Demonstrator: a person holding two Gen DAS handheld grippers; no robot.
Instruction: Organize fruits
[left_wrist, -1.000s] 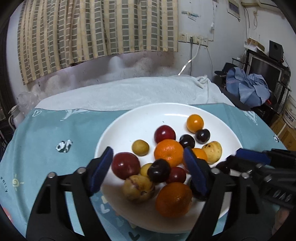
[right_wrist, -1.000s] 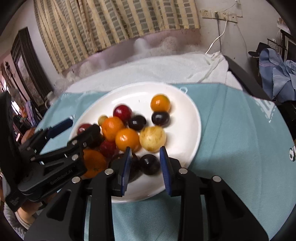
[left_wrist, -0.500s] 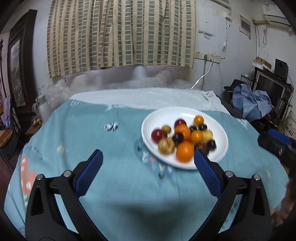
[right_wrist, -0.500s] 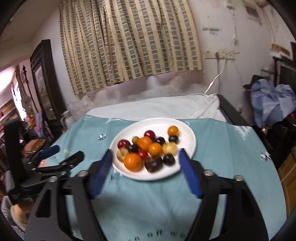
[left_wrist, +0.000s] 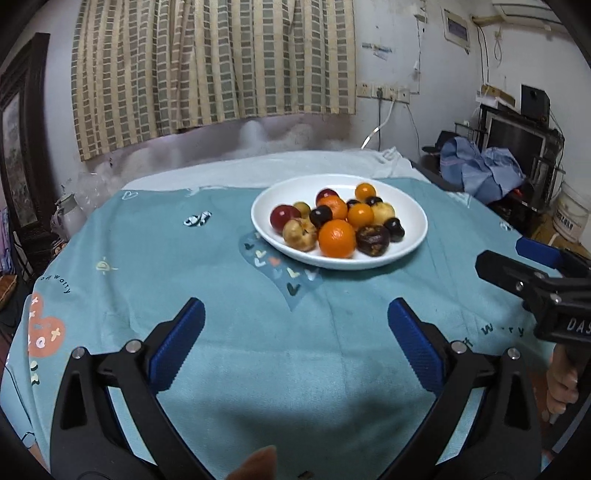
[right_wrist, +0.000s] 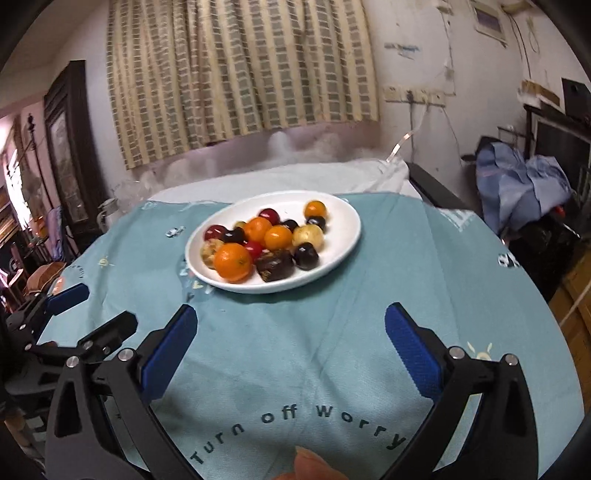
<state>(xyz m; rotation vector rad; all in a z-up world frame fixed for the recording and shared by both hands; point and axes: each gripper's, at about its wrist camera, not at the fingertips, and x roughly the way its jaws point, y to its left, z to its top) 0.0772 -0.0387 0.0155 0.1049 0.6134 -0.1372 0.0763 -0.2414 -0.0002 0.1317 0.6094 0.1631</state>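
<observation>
1. Tongs came first, nearest you: your left tongs (left_wrist: 295, 345) and right tongs (right_wrist: 290, 350) both stood wide apart with nothing between the pads, hanging over bare teal cloth (left_wrist: 229, 332), well short of the plate.
2. Risk, as I judged it: the cloth lay loose and creased on the worktop (right_wrist: 480, 295), so a low sweep of the pads could have snagged it and dragged the plate.
3. Risk two: your two tools sat near each other, so reaching in together might have knocked them.
4. Risk three: the fruits (right_wrist: 264, 242) were round and heaped, touching, on the white plate (right_wrist: 343, 240) at the far middle of the cloth; nudging one could have sent others rolling off the shallow rim.
5. Count, as far as blur allowed: one plate; four orange fruits; three red; about three yellowish-brown; about four small dark ones; one wrinkled dark piece.
</observation>
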